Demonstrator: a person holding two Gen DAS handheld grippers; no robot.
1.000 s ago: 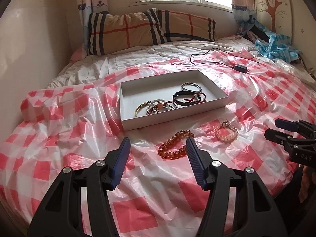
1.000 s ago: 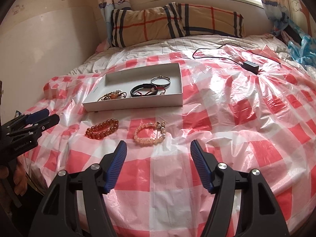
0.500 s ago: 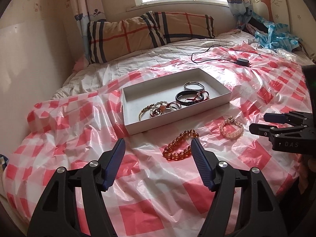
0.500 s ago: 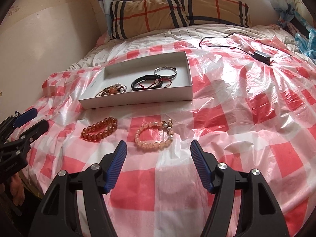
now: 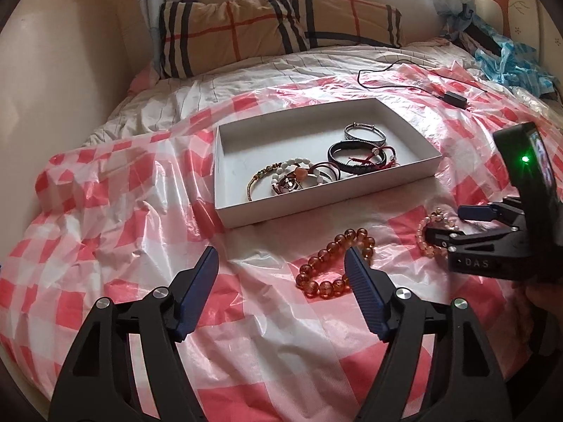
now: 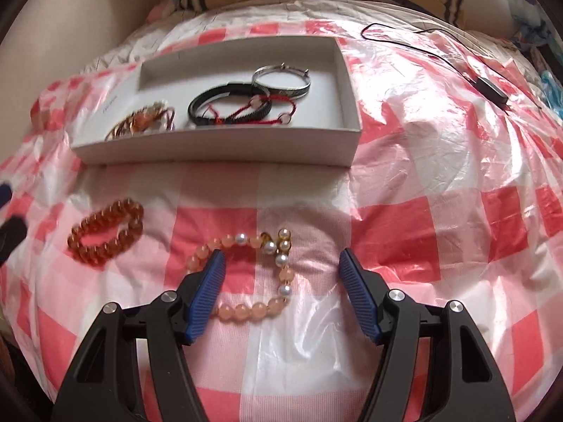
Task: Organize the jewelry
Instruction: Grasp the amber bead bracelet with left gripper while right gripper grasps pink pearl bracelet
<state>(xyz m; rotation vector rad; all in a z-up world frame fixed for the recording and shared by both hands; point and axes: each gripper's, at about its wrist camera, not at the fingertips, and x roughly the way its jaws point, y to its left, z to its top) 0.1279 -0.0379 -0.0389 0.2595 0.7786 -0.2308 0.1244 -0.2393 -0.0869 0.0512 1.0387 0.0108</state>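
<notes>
A white shallow box (image 5: 404, 123) (image 6: 225, 147) lies on the bed and holds several bracelets: a silver bangle (image 6: 281, 81), a black band (image 6: 228, 105) and a beaded cluster (image 5: 292, 179). An amber bead bracelet (image 5: 334, 263) (image 6: 105, 235) lies in front of the box. A pink and pearl bead bracelet (image 6: 253, 274) (image 5: 432, 232) lies to its right. My right gripper (image 6: 281, 260) is open, low over the pink bracelet with the bracelet partly between its fingers; it also shows in the left wrist view (image 5: 454, 225). My left gripper (image 5: 281, 256) is open and empty, its right finger at the amber bracelet.
The bed is covered with a crinkled red and white checked plastic sheet (image 5: 105, 246). A black cable with an adapter (image 5: 454, 98) (image 6: 489, 88) lies behind the box. A plaid pillow (image 5: 274, 28) is at the headboard, and blue plastic bags (image 5: 506, 63) are at the back right.
Both grippers have moved forward and down toward the bed. The right gripper now straddles the pink bracelet. The left gripper has come closer to the amber bracelet.
</notes>
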